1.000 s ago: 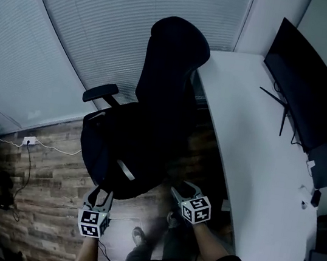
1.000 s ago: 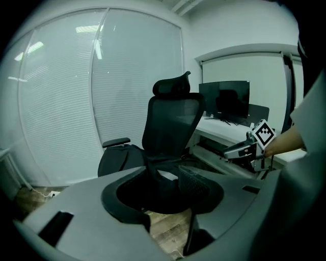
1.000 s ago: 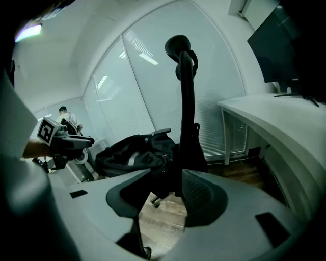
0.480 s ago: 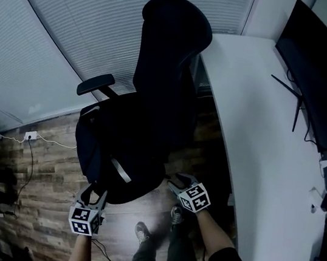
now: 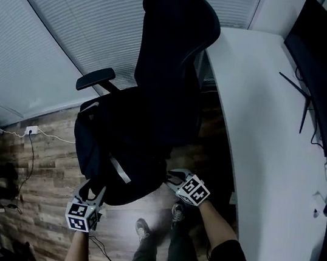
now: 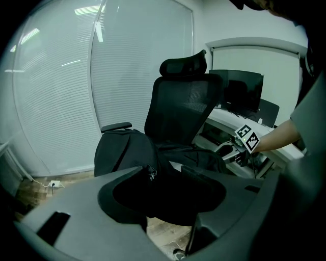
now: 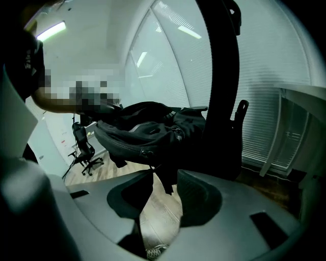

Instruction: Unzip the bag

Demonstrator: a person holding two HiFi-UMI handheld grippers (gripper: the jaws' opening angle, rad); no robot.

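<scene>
The bag [image 5: 102, 148] on the chair [image 5: 170, 48] lies just ahead of both grippers, stretched across between them. The left gripper [image 5: 93, 191], its jaws just opened wide and empty, sits nearest the zipper pull [image 6: 152, 173]. The right gripper [image 5: 172, 177] gapes too, with a strap [image 7: 164, 183] dangling between its jaws.

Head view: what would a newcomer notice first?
A tall black mesh office chair fills the middle, a black fabric backpack slumped on its seat. Below, the left gripper, jaws just opened, gripping nothing, and the right gripper sit at the backpack's near edge.
</scene>
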